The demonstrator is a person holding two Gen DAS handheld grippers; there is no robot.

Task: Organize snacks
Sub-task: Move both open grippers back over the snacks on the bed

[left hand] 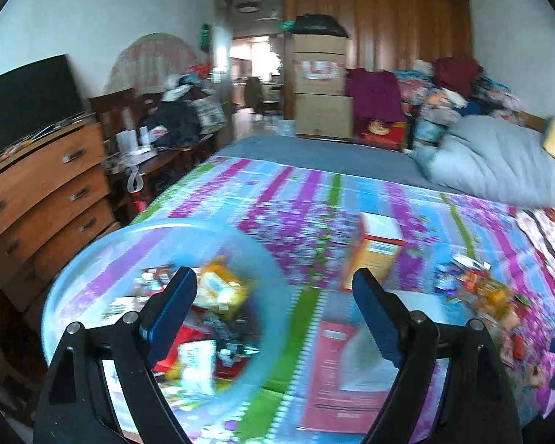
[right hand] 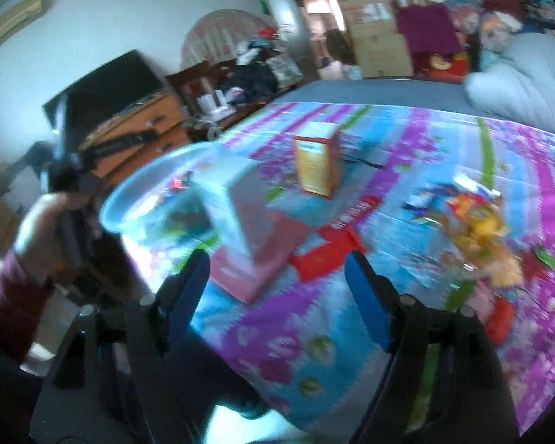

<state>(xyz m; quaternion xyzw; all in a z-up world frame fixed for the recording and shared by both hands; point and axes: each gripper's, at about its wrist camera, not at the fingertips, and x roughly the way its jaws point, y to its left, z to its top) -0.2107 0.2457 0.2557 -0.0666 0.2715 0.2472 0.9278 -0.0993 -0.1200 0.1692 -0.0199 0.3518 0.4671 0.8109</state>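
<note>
A clear round plastic bin (left hand: 92, 259) with several snack packets inside stands on the bed's near left corner; it also shows in the right wrist view (right hand: 129, 199). My left gripper (left hand: 273, 318) is open and empty, its left finger over the bin. A pink flat box (left hand: 336, 377) lies just ahead, also in the right wrist view (right hand: 259, 244). An orange carton (left hand: 373, 255) stands upright further back, also seen from the right (right hand: 316, 162). A pile of loose snack packets (right hand: 477, 222) lies to the right. My right gripper (right hand: 273, 288) is open and empty above the bedspread.
The bed has a patterned purple, blue and green spread (left hand: 314, 199). A grey duvet (left hand: 499, 162) is heaped at the far right. A wooden dresser (left hand: 37, 199) stands left of the bed. A red flat packet (right hand: 325, 255) lies beside the pink box.
</note>
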